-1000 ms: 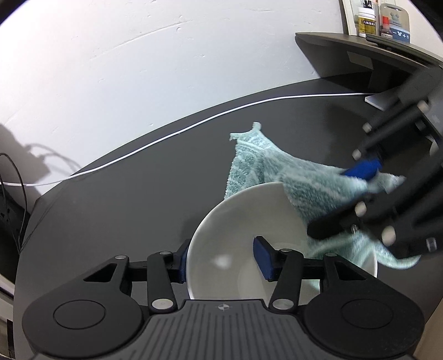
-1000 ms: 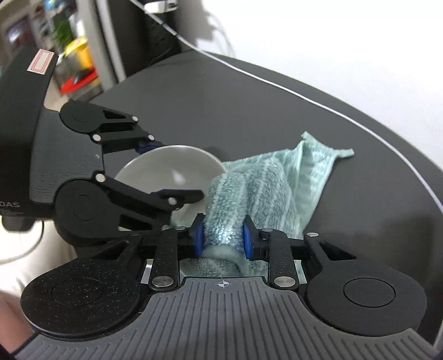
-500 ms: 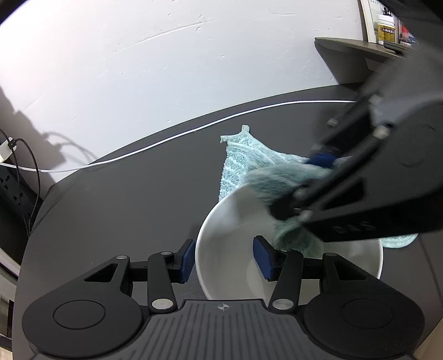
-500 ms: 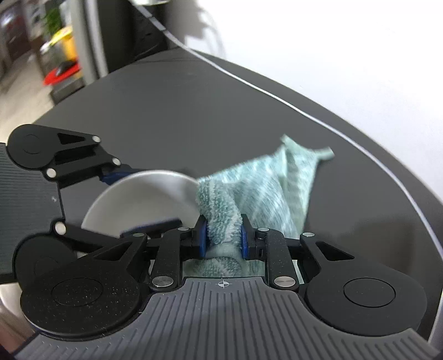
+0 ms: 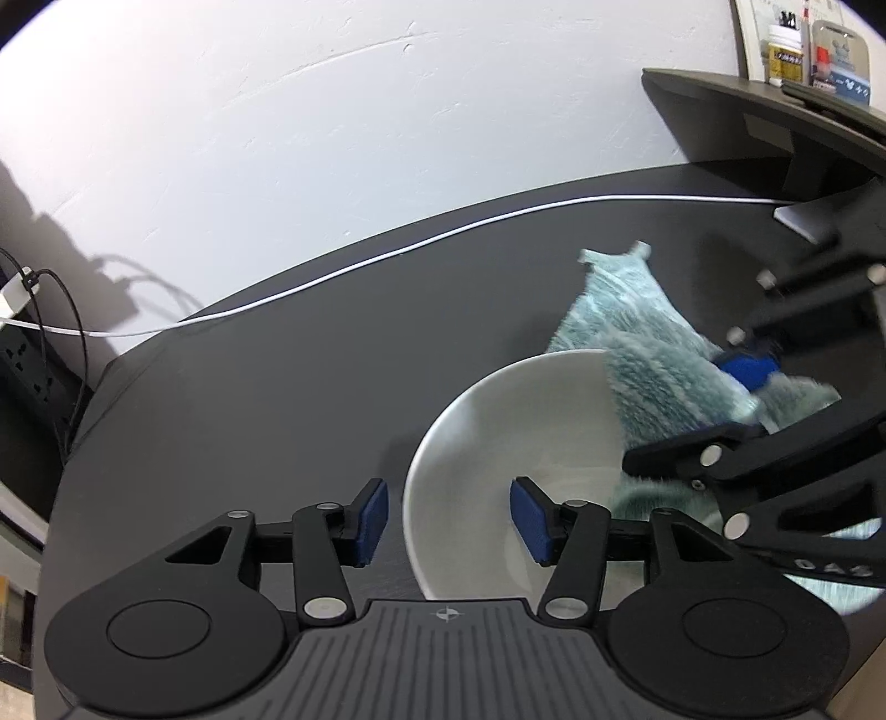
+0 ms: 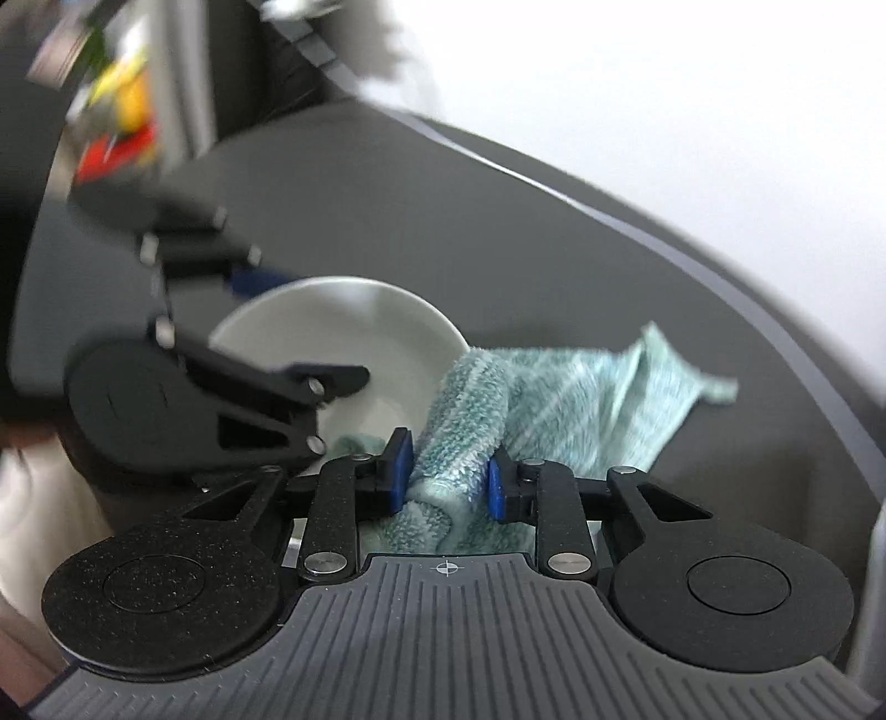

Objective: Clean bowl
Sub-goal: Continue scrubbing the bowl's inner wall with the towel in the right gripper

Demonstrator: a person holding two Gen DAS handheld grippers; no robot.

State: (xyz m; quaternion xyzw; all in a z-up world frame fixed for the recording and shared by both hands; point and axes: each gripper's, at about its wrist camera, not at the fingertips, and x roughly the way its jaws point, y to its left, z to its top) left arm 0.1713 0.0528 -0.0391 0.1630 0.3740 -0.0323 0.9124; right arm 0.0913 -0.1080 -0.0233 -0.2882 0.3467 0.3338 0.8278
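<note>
A white bowl [image 5: 498,432] sits on the dark table [image 5: 277,399]. My left gripper [image 5: 448,520] is open and straddles the bowl's near left rim, one blue pad outside and one inside, with a thin gap at the outer pad. My right gripper [image 5: 689,412] is shut on a bunched light green towel [image 5: 653,376], which lies over the bowl's right rim and trails onto the table. In the right wrist view, blurred by motion, the towel [image 6: 581,399] is pinched in the right gripper [image 6: 451,479] beside the bowl [image 6: 387,332], and the left gripper [image 6: 307,327] reaches over the bowl's left side.
A white cable [image 5: 387,257] runs along the table's back edge under the white wall. A dark shelf [image 5: 747,111] with bottles [image 5: 786,47] rises at the back right. A power strip [image 5: 27,360] and cords hang off the left. A person's light clothing [image 6: 33,498] is close by.
The right gripper swept the towel from the bowl's right side over its middle and back to the right rim. The bowl slid slightly right between the left fingers.
</note>
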